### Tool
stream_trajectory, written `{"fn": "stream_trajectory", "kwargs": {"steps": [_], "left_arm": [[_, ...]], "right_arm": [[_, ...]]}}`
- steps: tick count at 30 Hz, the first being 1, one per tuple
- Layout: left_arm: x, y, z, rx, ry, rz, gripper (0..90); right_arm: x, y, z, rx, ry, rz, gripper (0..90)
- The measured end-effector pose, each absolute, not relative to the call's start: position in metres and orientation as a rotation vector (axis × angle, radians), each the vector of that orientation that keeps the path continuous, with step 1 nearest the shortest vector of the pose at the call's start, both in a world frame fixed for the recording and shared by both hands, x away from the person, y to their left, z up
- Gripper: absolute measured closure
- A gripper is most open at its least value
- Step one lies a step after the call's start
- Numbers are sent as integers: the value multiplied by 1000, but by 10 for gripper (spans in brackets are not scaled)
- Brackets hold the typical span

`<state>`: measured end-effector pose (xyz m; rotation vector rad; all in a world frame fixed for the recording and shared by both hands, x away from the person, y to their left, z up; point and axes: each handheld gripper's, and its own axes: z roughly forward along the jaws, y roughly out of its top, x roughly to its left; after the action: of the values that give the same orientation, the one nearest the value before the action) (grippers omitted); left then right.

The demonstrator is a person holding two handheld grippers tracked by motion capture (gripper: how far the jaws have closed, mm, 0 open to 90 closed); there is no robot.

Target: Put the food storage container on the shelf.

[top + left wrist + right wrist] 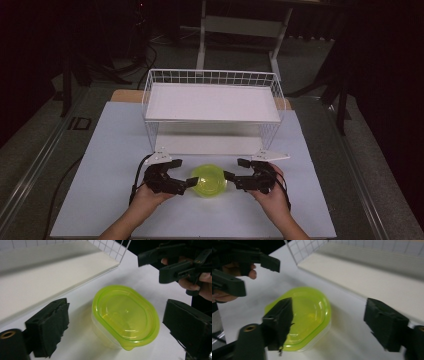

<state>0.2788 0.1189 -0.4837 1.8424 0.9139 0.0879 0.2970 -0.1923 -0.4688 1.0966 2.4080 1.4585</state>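
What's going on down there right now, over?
Left gripper and right gripper open, flanking the lime-lidded container, not gripping. Container upright on the white mat. Wire rack behind; nothing between.

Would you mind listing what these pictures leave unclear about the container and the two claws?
- Container contents: the green lid covers the inside in every view.
- Container's near side, right gripper view: a black pad of the right claw stands in front of it.
- Left claw, high view: too small to tell whether its tips touch the lid.
- Rack, both gripper views: cut off by the top edge.
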Motion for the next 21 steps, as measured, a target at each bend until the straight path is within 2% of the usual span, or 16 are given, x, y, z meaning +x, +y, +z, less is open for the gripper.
{"fn": "stream_trajectory", "kwargs": {"steps": [1,2,3,7,11,13,14,19,21], "left_arm": [[279,119,-484,1842,914,88,144],[279,116,-487,1830,945,64,144],[279,115,-488,1837,953,59,150],[281,113,-494,1859,1006,40,228],[285,114,-500,1878,1085,18,298],[285,114,-503,1885,1087,-11,389],[285,113,-504,1886,1090,-25,401],[287,114,-507,1880,1076,-121,602],[287,114,-507,1885,1093,-135,621]], "right_arm": [[297,-192,-469,1097,2408,1458,247],[297,-190,-471,1100,2416,1452,260],[298,-187,-474,1117,2432,1450,313],[301,-181,-482,1148,2445,1433,349],[304,-177,-487,1176,2467,1417,439],[303,-175,-488,1165,2479,1398,452],[303,-174,-489,1162,2488,1388,481],[302,-171,-492,1129,2527,1338,587],[301,-171,-491,1125,2530,1336,627]]}}
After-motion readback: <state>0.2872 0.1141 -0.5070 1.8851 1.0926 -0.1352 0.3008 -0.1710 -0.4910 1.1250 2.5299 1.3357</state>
